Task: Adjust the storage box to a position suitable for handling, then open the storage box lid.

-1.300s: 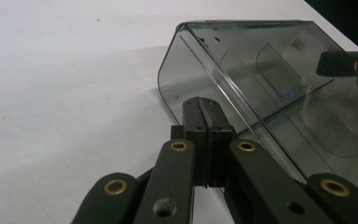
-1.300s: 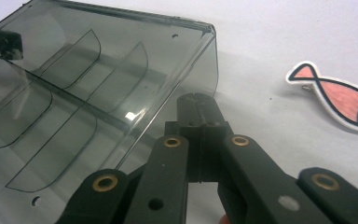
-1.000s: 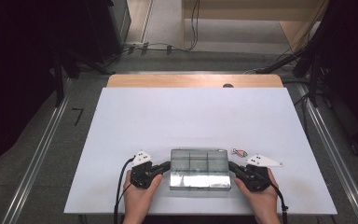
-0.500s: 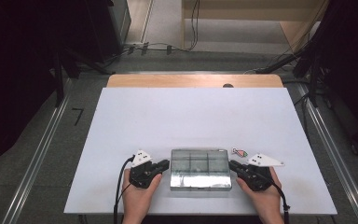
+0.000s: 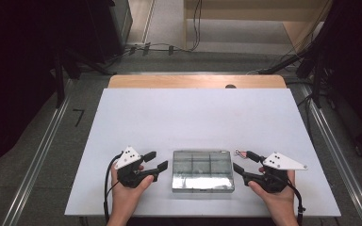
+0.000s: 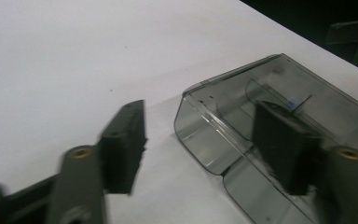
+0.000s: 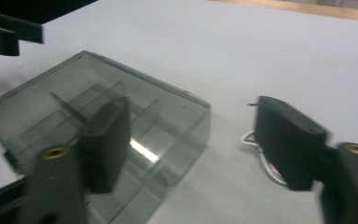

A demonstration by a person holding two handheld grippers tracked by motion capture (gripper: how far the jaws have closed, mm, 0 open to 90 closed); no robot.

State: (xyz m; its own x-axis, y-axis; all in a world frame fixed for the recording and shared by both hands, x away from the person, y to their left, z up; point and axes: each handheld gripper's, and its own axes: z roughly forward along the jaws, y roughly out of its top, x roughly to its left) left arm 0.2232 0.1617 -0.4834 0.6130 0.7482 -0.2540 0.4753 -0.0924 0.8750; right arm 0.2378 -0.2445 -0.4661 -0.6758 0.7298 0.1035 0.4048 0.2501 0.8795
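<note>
A clear grey plastic box (image 5: 201, 169) with inner dividers lies near the table's front edge. My left gripper (image 5: 157, 160) hovers just off the box's left end, and its jaws have just been opening. The pads are wide apart with nothing pressed between them. In the left gripper view (image 6: 200, 154) the box's corner (image 6: 214, 116) lies just past the tips. My right gripper (image 5: 242, 160) hovers off the right end. Its jaws have also just been opening, and they are spread and empty. The right gripper view (image 7: 196, 149) shows the box (image 7: 65, 98) beyond the left jaw.
A small red and white item (image 5: 239, 152) lies on the white table (image 5: 193, 117) by the box's far right corner, partly behind a jaw (image 7: 268, 163). A wooden strip (image 5: 193, 81) borders the far edge. Metal rails run along both sides.
Both grippers held the box's ends a second ago. They have let go, spread their jaws, and drawn outward and upward from the box, which stays in place.
</note>
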